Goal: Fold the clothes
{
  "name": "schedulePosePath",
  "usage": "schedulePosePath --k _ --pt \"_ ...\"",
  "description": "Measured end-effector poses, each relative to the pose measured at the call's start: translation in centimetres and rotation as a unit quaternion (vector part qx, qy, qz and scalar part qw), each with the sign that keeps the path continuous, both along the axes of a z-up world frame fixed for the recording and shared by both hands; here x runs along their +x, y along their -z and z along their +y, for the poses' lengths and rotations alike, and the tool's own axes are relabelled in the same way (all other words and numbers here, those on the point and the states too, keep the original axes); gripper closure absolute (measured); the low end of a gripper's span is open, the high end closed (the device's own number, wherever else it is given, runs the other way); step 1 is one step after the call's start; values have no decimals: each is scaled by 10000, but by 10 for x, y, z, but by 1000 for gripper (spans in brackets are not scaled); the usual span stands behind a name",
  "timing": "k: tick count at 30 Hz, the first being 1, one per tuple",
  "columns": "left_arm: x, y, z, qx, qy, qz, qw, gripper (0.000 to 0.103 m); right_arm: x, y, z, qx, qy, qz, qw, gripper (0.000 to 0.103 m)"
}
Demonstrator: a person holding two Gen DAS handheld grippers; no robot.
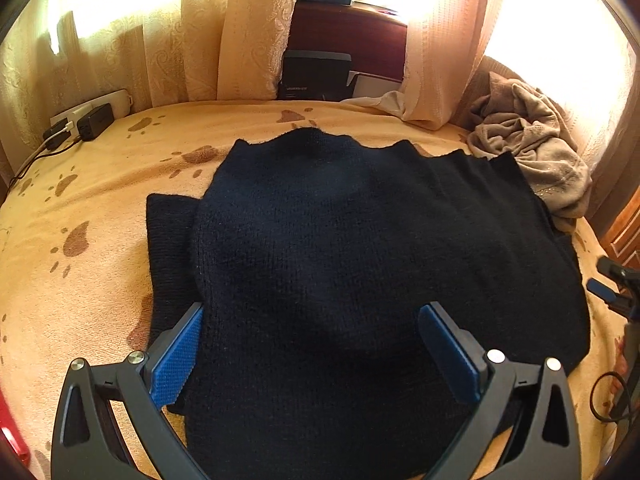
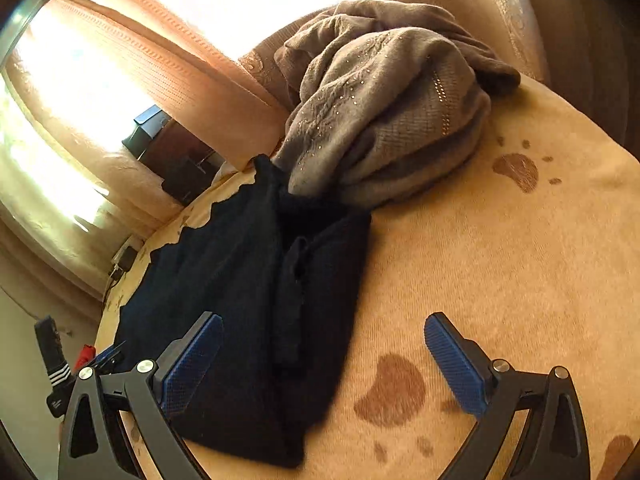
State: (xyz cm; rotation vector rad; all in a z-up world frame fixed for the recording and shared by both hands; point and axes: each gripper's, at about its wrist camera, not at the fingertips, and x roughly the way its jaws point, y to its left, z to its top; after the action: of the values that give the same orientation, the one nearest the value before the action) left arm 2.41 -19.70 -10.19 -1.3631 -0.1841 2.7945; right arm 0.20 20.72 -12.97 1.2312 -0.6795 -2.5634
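— Left wrist view had the black knit sweater [image 1: 360, 264] lying flat, straight ahead of the left gripper [image 1: 310, 354] and running under it. Did you see the same?

— Yes. The sweater was spread on the yellow blanket with brown paw prints [image 1: 92, 184], and a darker folded part stuck out from under it, ahead and to the left of the fingers.

— How did the left gripper stand?

— Its two blue pads [image 1: 178, 360] were wide apart and held nothing. It hung low over the near part of the sweater, pointing forward along the cloth. Whether the pads touched the knit, I could not tell.

— And the right gripper [image 2: 324, 364]?

— Also spread wide, with nothing between the fingers. From its camera, the sweater lay ahead and to the left, its near edge passing by the left pad. The right pad was over bare blanket.

— What lay beyond?

— A crumpled grey-brown garment [image 2: 384, 112] with small shiny studs, farther ahead of the right gripper, touching the sweater's far corner. From the left camera it sat far ahead to the right.

— Anything further out?

— Pale curtains [image 1: 256, 28] behind the bed, and a power strip with chargers [image 1: 90, 118] far ahead to the left of the left gripper.
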Motion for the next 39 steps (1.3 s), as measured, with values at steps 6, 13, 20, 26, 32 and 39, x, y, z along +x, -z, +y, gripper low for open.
schedulePosePath --k 6,13,20,26,32,39 --pt "-3 5 -6 80 -55 -70 9999 0 -31 6 -13 260 40 36 9996 1" --pt "-8 7 -7 129 19 -98 9999 0 -27 7 -38 316 -472 255 9981 8" --pt "-10 7 -7 146 86 -103 9998 0 -27 11 -30 360 -431 283 9980 51" --pt "-9 9 -7 123 90 -95 9998 0 -25 9 -27 483 -583 277 9967 49" --pt "-8 10 -8 153 83 -68 9998 0 -24 10 -27 360 -641 342 9967 31" --pt "-8 11 -8 148 109 -35 9998 0 -28 9 -39 547 -704 345 9954 36"
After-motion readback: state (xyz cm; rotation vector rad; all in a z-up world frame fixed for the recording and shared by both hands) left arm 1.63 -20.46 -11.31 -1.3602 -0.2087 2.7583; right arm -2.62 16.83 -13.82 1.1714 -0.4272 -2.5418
